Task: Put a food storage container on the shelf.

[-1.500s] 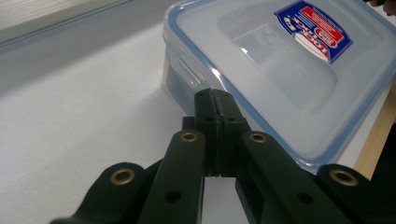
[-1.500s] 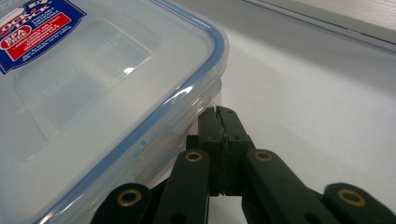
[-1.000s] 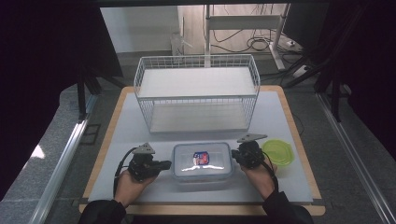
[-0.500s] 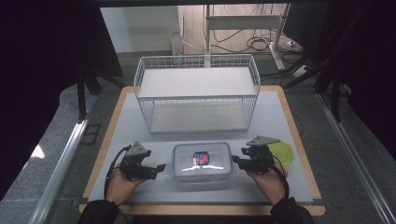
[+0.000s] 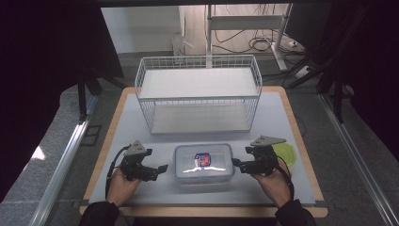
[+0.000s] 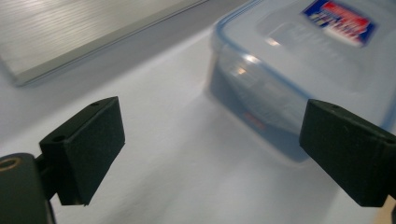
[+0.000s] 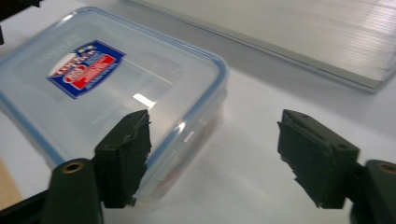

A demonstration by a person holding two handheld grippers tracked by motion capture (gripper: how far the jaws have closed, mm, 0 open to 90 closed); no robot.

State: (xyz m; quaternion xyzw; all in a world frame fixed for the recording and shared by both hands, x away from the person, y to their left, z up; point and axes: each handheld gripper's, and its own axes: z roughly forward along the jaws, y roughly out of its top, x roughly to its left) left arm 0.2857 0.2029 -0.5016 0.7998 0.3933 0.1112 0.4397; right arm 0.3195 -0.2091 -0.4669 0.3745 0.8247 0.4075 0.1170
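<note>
Clear lidded container sits on the white surface before the wire basket, set down and released; left gripper and right gripper flank it, jaws just opened wide and empty. Any move into the basket is not yet made.

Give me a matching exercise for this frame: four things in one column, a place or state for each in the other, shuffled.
1. clear lidded container
2. wire basket
3. green lid
4. left gripper

a. stands at the far side of the table
b. lies behind the right gripper
c. open, with nothing between its jaws
d. sits between the two grippers

Pairs: 1-d, 2-a, 3-b, 4-c
</note>
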